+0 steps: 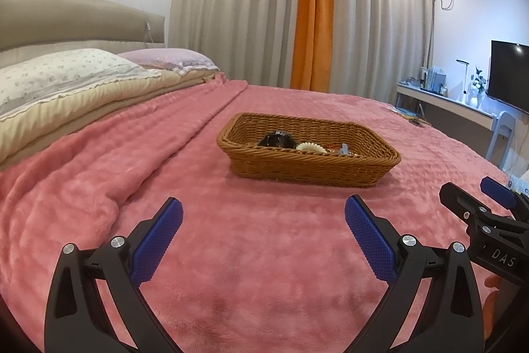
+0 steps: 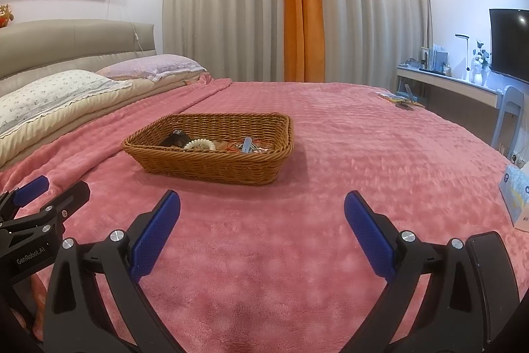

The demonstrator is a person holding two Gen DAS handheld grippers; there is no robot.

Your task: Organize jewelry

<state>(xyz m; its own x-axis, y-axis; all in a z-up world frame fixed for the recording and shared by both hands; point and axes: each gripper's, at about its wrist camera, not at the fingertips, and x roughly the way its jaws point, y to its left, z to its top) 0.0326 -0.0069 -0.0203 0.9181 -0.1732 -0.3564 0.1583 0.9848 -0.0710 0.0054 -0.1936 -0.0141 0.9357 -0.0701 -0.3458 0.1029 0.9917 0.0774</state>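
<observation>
A brown wicker basket [image 1: 307, 166] [image 2: 211, 166] rests on the pink blanket in the middle of the bed. Inside it lie a black round piece [image 1: 276, 140] [image 2: 173, 139], a cream spiral hair tie [image 1: 310, 147] [image 2: 199, 144] and a tangle of small orange and silver pieces [image 2: 246, 146]. My left gripper [image 1: 263, 240] hovers low over the blanket short of the basket, open and empty. My right gripper [image 2: 262, 239] is also open and empty, to the right of the left one and equally short of the basket. Each gripper shows at the edge of the other's view.
Pillows [image 2: 56, 96] and a padded headboard lie at the left. A tissue box [image 2: 515, 196] sits at the bed's right edge, and small items [image 2: 398, 100] at its far right corner. Beyond stand a desk [image 2: 449, 85], a chair, a TV and curtains.
</observation>
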